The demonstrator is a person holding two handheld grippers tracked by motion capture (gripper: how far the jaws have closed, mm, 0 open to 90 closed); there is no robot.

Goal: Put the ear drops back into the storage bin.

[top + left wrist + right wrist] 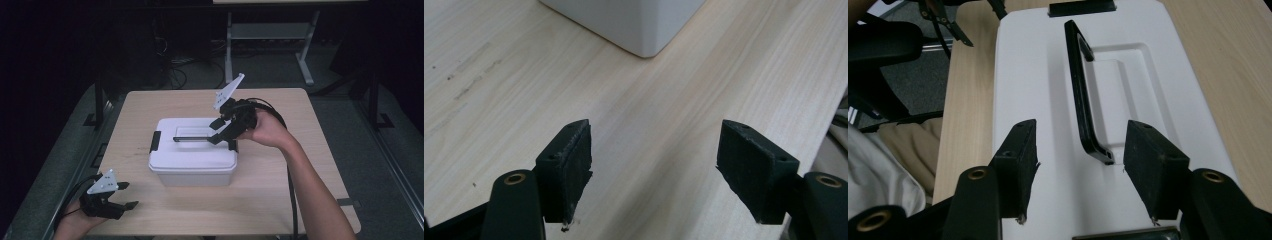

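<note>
White plastic makes up the storage box [192,157], which sits near the middle of the pale wooden counter [290,195] with its lid on and a black latch [155,141] at its left end. A black handle [192,138] runs along the lid's recessed top. The right hand-held gripper [216,132] hovers over the lid's right end — its jaws stand apart with the near end of the handle between them, the pads not pressing on it. The left hand-held gripper [127,195] rests at the counter's front left corner, well apart from the box, jaws open and holding nothing.
</note>
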